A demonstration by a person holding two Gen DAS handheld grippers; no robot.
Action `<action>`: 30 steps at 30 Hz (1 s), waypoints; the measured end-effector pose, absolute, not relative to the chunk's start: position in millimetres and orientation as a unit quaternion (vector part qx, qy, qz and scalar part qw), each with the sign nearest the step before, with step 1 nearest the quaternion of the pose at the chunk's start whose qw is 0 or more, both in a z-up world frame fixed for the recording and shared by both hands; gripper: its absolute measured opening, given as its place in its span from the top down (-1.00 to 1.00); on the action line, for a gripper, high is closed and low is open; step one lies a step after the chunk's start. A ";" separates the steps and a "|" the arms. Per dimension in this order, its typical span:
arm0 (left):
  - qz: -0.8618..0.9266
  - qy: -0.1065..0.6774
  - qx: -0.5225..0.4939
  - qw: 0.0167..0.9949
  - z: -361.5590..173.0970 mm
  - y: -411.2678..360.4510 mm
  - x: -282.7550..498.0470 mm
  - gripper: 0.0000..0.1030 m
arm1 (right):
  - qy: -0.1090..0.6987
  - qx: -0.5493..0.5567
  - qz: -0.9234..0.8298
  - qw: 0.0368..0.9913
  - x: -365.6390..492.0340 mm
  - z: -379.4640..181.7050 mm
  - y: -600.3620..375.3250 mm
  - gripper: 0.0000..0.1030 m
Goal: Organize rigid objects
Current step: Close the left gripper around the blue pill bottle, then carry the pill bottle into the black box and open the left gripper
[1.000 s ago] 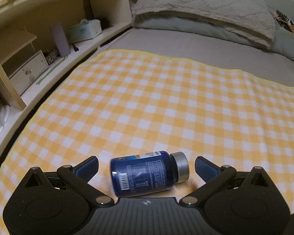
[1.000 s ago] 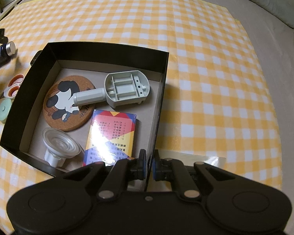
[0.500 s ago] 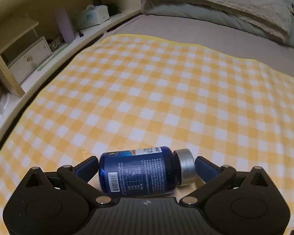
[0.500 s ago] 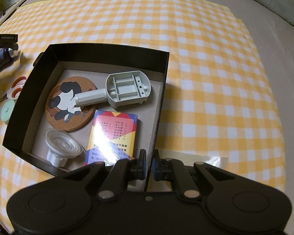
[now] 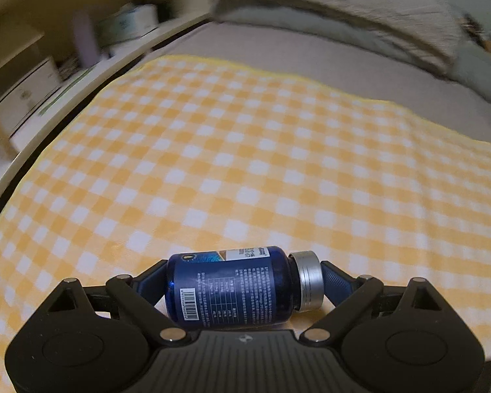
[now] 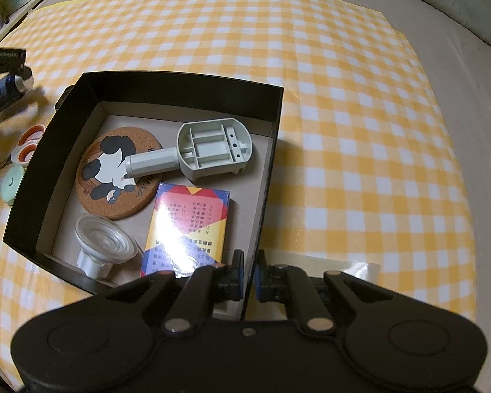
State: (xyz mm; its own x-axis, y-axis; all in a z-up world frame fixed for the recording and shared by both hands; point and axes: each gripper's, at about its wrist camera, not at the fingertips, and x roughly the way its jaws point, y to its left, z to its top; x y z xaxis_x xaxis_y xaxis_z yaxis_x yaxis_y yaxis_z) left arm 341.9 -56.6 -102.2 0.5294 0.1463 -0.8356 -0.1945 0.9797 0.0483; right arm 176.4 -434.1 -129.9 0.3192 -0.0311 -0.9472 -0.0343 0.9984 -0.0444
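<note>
L gripper [image 5: 244,278] closing round sideways blue bottle [image 5: 232,286] w/ silver cap, barcode label.

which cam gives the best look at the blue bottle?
Left wrist. The blue bottle lies on its side, large and sharp between the left gripper fingers, label and silver cap readable. The jaws have just been closing around it. Right wrist shows it only small, at the far left edge.

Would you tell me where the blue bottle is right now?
The blue bottle lies on its side on the checked cloth, between the left hand-held gripper's fingers; it is left of the black box.
</note>
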 end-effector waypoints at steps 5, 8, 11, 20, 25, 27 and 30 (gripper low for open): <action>0.016 0.456 -0.020 0.890 -73.7 -90.2 319.0 -0.83 | 0.584 -0.030 0.000 0.812 176.4 -130.1 -433.5 0.87; -0.032 0.456 -0.029 0.889 -60.8 -110.9 302.6 -0.83 | 0.584 -0.030 0.000 0.811 176.3 -130.0 -433.6 0.87; -0.075 0.457 -0.033 0.886 -52.1 -130.6 286.0 -0.83 | 0.584 -0.030 0.000 0.811 176.1 -130.1 -433.4 0.87; -0.171 0.479 -0.039 0.860 -47.2 -186.7 249.8 -0.83 | 0.584 -0.032 0.000 0.811 176.3 -129.6 -431.8 0.87; -0.177 0.485 -0.048 0.855 -57.3 -209.4 251.3 -0.83 | 0.584 -0.032 0.000 0.811 175.9 -129.5 -431.5 0.87; -0.173 0.483 -0.047 0.857 -59.6 -217.5 251.7 -0.83 | 0.584 -0.031 0.000 0.811 175.7 -129.7 -430.9 0.87; -0.169 0.481 -0.049 0.859 -64.1 -226.0 255.7 -0.80 | 0.584 -0.032 -0.001 0.811 175.5 -129.9 -430.6 0.87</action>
